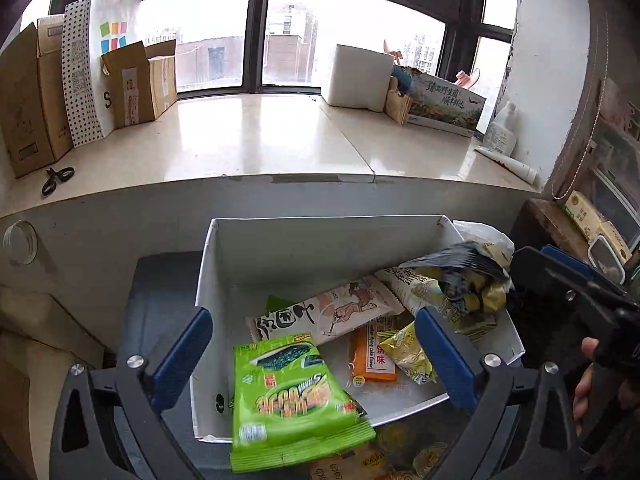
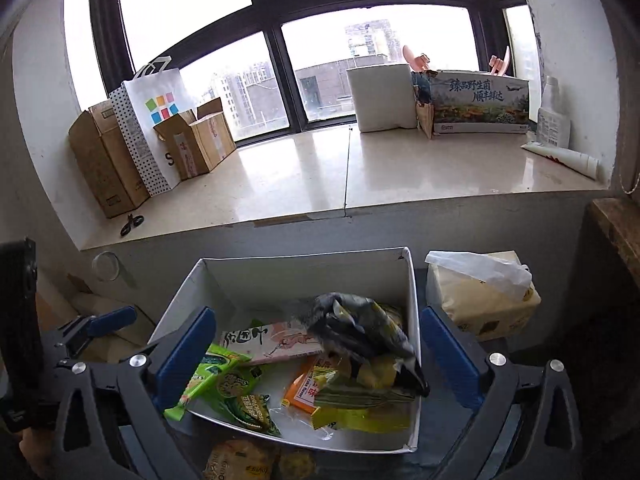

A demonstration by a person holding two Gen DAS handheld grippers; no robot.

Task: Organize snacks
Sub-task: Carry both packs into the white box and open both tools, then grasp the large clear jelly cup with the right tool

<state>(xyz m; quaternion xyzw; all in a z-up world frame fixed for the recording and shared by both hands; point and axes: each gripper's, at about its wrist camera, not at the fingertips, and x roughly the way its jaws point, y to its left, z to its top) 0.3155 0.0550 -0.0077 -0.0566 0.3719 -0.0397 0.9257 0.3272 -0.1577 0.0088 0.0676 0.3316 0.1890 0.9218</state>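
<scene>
Just below the left gripper [image 1: 312, 360], whose jaws are spread wide and pinch nothing, a green seaweed packet [image 1: 294, 404] lies across the near rim of the white box [image 1: 208, 264], half inside and half hanging out. It touches neither finger, so it looks freshly dropped rather than held, and it will likely need a nudge to slide fully in. In the right wrist view the same packet [image 2: 208, 376] leans over the box's left edge, close by the left finger of the right gripper [image 2: 316, 356]. That gripper's jaws are also spread and empty, hovering over the near part of the box.

Inside the box the snacks lie in a loose heap: an orange packet [image 1: 370, 356] flat on the floor, a long pale packet with a drawn figure [image 1: 332, 312] lying across the middle, a yellow-green packet [image 1: 406, 350] beside the orange one, and a crumpled grey and yellow bag [image 2: 364, 332] on top toward the right wall. Nearer than the box, at the bottom edge, more snack packets [image 2: 244, 460] wait outside it, so my judgement is that the sorting is partly done.

Just beside the box on the right sits a tissue pack under a white plastic bag [image 2: 484, 284]. Beyond, the windowsill [image 2: 304, 176] carries cardboard boxes [image 2: 108, 156], a paper bag with coloured squares [image 2: 160, 120], scissors [image 2: 131, 225], and a printed carton [image 2: 480, 100] by the window.
</scene>
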